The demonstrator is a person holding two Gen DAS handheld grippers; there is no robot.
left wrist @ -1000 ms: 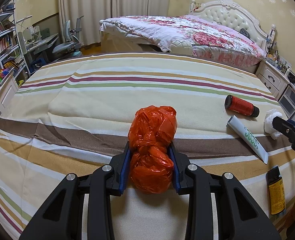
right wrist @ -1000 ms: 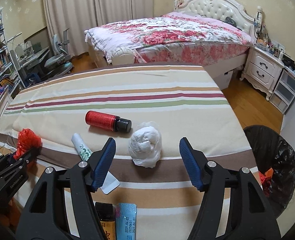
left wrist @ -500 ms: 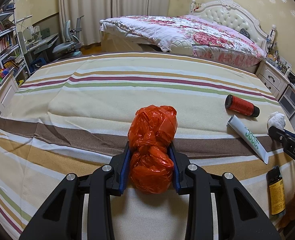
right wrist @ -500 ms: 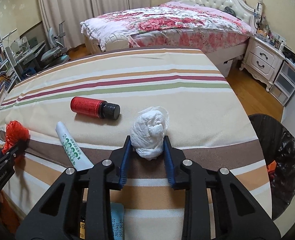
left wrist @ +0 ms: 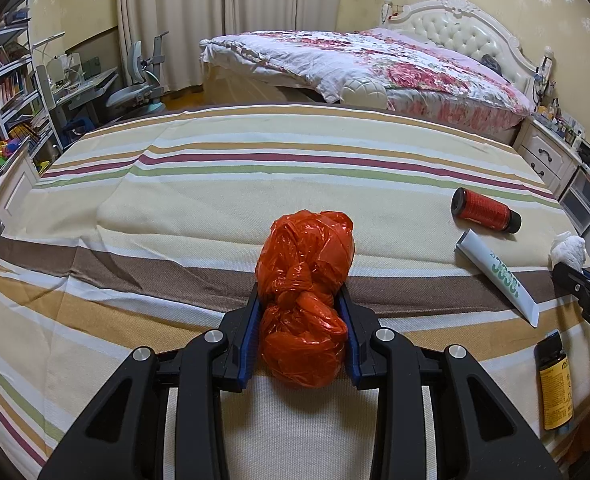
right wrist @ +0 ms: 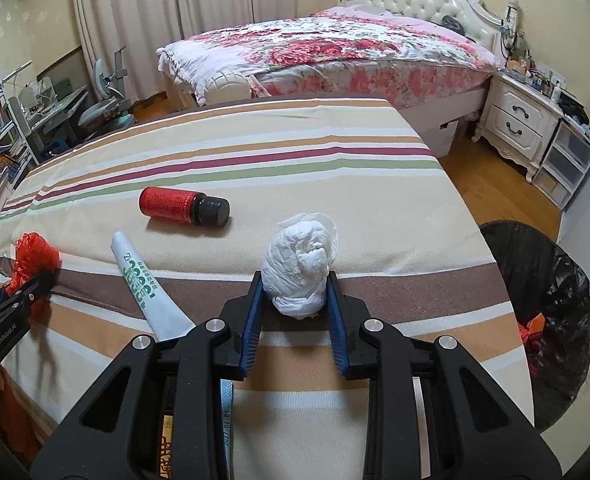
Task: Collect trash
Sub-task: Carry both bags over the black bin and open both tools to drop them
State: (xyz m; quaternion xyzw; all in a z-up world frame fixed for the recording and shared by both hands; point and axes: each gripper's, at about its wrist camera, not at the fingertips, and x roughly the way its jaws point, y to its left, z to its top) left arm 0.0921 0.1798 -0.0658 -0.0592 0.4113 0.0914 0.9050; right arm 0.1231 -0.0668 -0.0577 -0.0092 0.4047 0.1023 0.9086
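Left claw (left wrist: 301,334) clamped on a knotted orange plastic bag (left wrist: 305,296), low on the bundle and resting on the striped bedsheet (left wrist: 215,200). Right claw (right wrist: 295,312) just closed on a wad of white tissue (right wrist: 299,266), blue pads pressing its lower half, wad sitting on the brown stripe near the bed's edge. Both pieces probably very light, soft and crushable; bag film slick, so a hold at the knotted waist looks safest, while the tissue may shed loose folds if pinched too shallow. Lying nearby: red bottle with black cap (right wrist: 183,208), white tube with green print (right wrist: 143,284), small yellow-labelled bottle (left wrist: 553,384). Black-lined trash bin (right wrist: 543,312) on the floor to the right, well apart, likely destination for both.
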